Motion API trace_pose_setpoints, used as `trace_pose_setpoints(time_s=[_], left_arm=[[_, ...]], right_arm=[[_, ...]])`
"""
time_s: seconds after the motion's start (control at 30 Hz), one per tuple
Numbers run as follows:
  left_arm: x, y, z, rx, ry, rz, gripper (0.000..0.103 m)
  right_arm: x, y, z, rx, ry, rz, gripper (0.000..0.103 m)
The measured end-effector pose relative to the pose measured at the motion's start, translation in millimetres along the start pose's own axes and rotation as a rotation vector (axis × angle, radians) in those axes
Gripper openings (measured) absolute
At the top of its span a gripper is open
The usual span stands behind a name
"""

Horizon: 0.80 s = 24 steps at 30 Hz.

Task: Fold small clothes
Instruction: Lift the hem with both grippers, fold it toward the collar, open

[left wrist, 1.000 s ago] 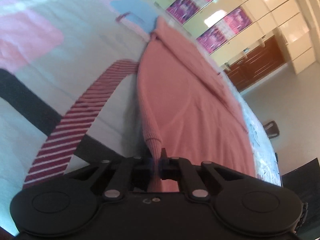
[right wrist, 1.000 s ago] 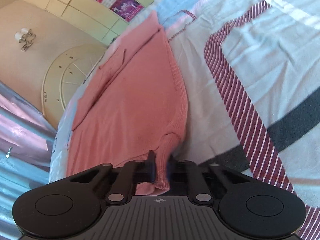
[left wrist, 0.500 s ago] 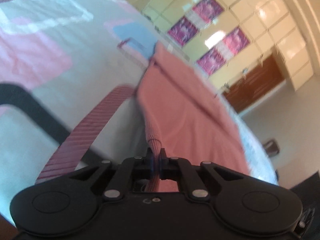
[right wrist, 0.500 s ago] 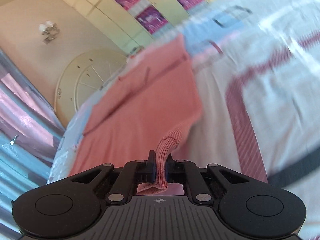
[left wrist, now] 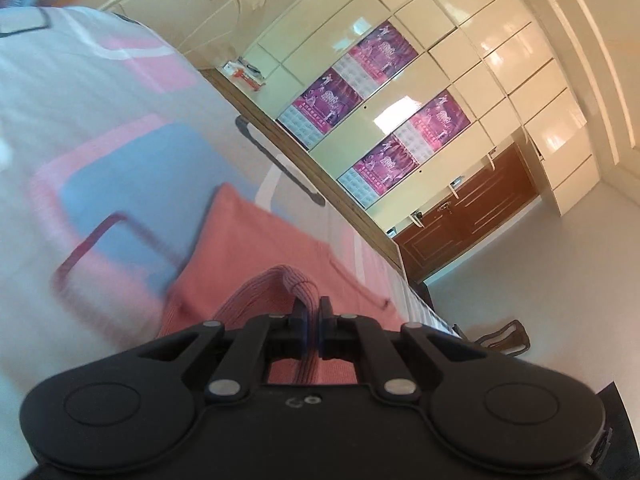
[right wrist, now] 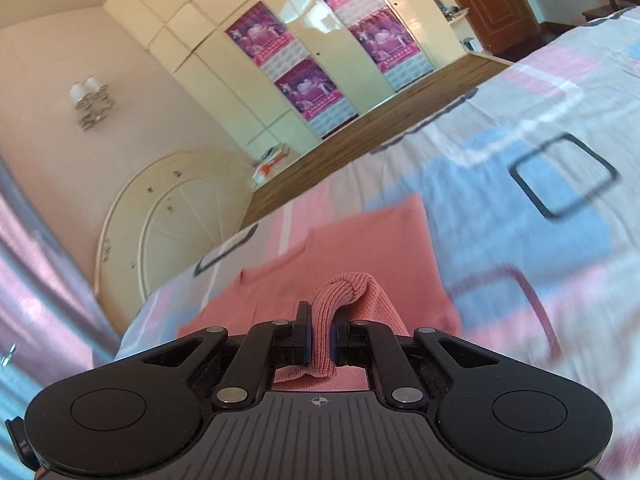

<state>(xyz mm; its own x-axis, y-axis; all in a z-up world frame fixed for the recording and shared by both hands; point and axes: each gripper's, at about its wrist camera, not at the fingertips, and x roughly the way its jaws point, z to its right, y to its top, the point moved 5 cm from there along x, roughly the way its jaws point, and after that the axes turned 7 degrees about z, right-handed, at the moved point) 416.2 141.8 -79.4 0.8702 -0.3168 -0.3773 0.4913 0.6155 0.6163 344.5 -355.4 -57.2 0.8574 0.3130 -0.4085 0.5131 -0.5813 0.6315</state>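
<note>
A small pink knit sweater [left wrist: 256, 248] lies on the patterned bed cover [left wrist: 100, 128]. My left gripper [left wrist: 311, 322] is shut on the ribbed hem of the sweater and holds it lifted over the rest of the garment. In the right wrist view the same sweater [right wrist: 360, 248] lies ahead, and my right gripper [right wrist: 321, 336] is shut on another part of its ribbed hem, which bulges up between the jaws. The part of the sweater under both grippers is hidden.
The bed cover [right wrist: 540, 208] has pink, blue and white blocks with dark outlines. A wooden bed edge [left wrist: 320, 200] runs beyond the sweater. Cream wardrobes with purple posters [left wrist: 380, 92] and a brown door [left wrist: 472, 216] stand behind. A white headboard [right wrist: 168, 216] shows at left.
Both grippers have carried the sweater's hem up and forward toward its far end. Much less of the sweater now shows ahead, and the wardrobes fill the upper views.
</note>
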Motion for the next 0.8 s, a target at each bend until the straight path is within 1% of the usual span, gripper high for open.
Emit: trace_pose_setpoints(time_s=[0.1, 0.17, 0.27, 0.33, 0.37, 0.4, 0.43, 0.47, 0.5, 0.53, 0.57, 0.6, 0.67, 0.73, 0.8], left_arm=[[53.2, 20.2, -2.0, 0.003, 0.016, -0.035, 0.004], [88.3, 31.0, -5.7, 0.018, 0.046, -0.068, 0.004], [136.7, 41.9, -18.4, 0.04, 0.073, -0.112, 0.004], [160.6, 45.2, -25.7, 0.055, 0.095, -0.144, 0.009], [169.7, 46.8, -30.4, 0.049, 0.121, -0.149, 0.023], [171.9, 51.5, -35.3, 0.045, 0.13, -0.14, 0.033], [167.8, 55.9, -36.4, 0.054, 0.117, -0.11, 0.058], [161.6, 62.8, -35.5, 0.087, 0.106, -0.056, 0.072], [157.3, 67.4, -35.2, 0.125, 0.104, -0.026, 0.072], [158.3, 69.7, -35.3, 0.167, 0.095, -0.036, 0.069], [162.6, 69.7, -35.2, 0.213, 0.094, -0.067, 0.063], [169.5, 67.9, -34.6, 0.279, 0.1, -0.104, 0.058], [183.9, 61.9, -30.8, 0.4, 0.115, -0.158, 0.057], [197.4, 51.7, -25.6, 0.507, 0.119, -0.207, 0.056], [210.8, 41.0, -20.7, 0.59, 0.117, -0.257, 0.05]], right_arm=[[52.3, 25.2, 8.2, 0.023, -0.024, -0.018, 0.007], [85.5, 37.4, 14.6, 0.042, -0.039, -0.039, 0.007], [134.0, 45.7, 31.5, 0.077, -0.076, -0.078, 0.008], [163.3, 45.3, 45.8, 0.125, -0.073, -0.123, 0.008], [175.3, 44.7, 53.0, 0.142, -0.083, -0.143, 0.019], [182.6, 45.0, 58.6, 0.135, -0.127, -0.15, 0.032], [182.1, 46.7, 62.3, 0.114, -0.161, -0.122, 0.06], [175.2, 50.8, 61.3, 0.09, -0.147, -0.065, 0.07], [168.8, 55.5, 60.6, 0.072, -0.127, -0.022, 0.07], [163.6, 58.9, 60.5, 0.05, -0.116, -0.007, 0.07], [159.7, 60.7, 60.1, 0.016, -0.107, -0.001, 0.07], [158.2, 61.3, 58.7, -0.038, -0.112, -0.002, 0.07], [161.7, 57.7, 54.5, -0.165, -0.135, -0.027, 0.069], [170.9, 51.6, 52.4, -0.24, -0.147, -0.067, 0.068], [182.7, 44.6, 48.4, -0.309, -0.158, -0.1, 0.068]])
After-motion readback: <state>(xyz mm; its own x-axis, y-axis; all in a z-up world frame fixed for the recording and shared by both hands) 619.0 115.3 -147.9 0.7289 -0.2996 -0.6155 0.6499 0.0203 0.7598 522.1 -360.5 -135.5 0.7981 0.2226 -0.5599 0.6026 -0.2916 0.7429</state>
